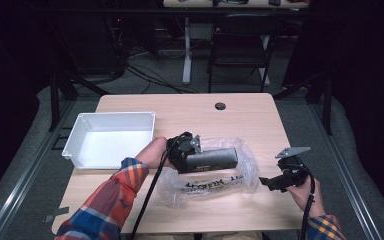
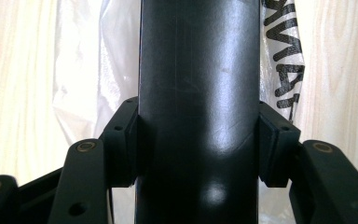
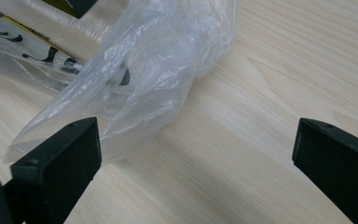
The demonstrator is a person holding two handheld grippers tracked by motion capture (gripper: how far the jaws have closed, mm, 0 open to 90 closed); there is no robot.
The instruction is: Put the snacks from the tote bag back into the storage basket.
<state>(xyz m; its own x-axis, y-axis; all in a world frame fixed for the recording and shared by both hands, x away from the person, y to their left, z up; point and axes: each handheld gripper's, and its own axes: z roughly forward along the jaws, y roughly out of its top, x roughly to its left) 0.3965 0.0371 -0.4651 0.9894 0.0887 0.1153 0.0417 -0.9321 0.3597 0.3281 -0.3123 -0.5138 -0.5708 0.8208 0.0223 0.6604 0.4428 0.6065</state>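
Black box (image 1: 212, 159) clamped in left tool (image 2: 198, 144), over plastic bag (image 1: 220, 182), prob. lifted off table (image 1: 250, 115); right tool (image 3: 196, 154) jaws apart, empty.

black box (image 2: 198, 93): ends cut off | plastic bag (image 3: 135, 88): print unreadable

The high view is soft and dim, its surroundings almost black while the counter (image 1: 250, 120) is lit from above. Both gripper views are brighter; glare spots sheen the black box (image 2: 198, 93), and nearby fingers (image 3: 56, 172) blur slightly.
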